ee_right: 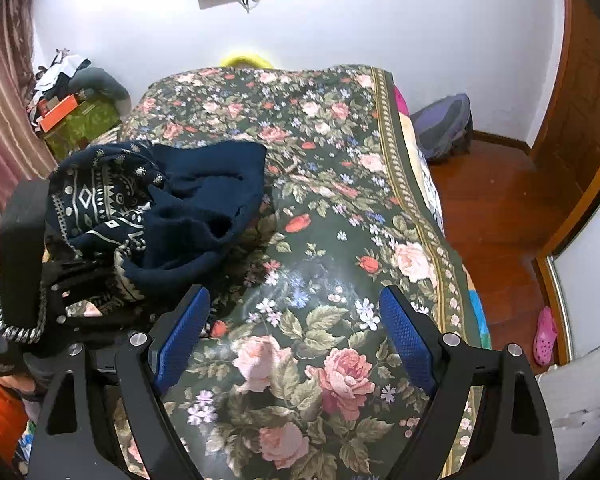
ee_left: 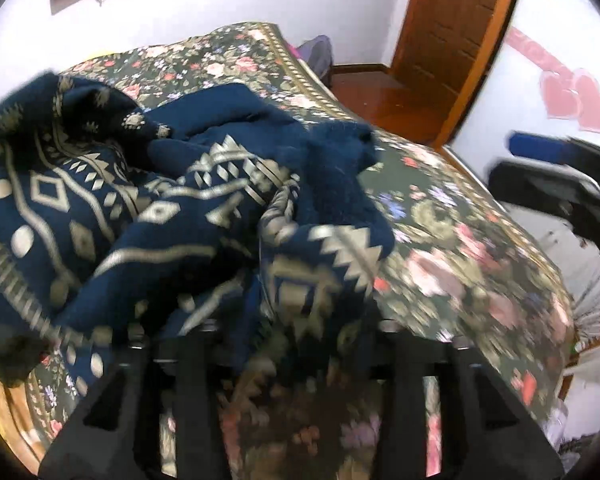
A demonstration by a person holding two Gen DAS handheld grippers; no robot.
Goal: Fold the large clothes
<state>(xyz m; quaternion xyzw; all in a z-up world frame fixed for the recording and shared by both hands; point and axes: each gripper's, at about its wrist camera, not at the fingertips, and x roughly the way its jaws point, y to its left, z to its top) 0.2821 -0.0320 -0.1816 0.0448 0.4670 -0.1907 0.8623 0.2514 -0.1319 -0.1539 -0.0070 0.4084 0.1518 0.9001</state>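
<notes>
Lying crumpled on the floral bed [ee_right: 332,184], the navy patterned garment [ee_right: 172,216] looks soft, thick and floppy (best taken by a hem edge or corner). The right hand-held gripper [ee_right: 294,344] gapes wide and empty; the left hand-held gripper [ee_left: 296,344] is partly open, cloth bunched against it, grip unclear.

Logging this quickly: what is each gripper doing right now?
Left gripper: open, navy patterned garment loose between its jaws.
Right gripper: open, empty, above the floral bedspread.
</notes>
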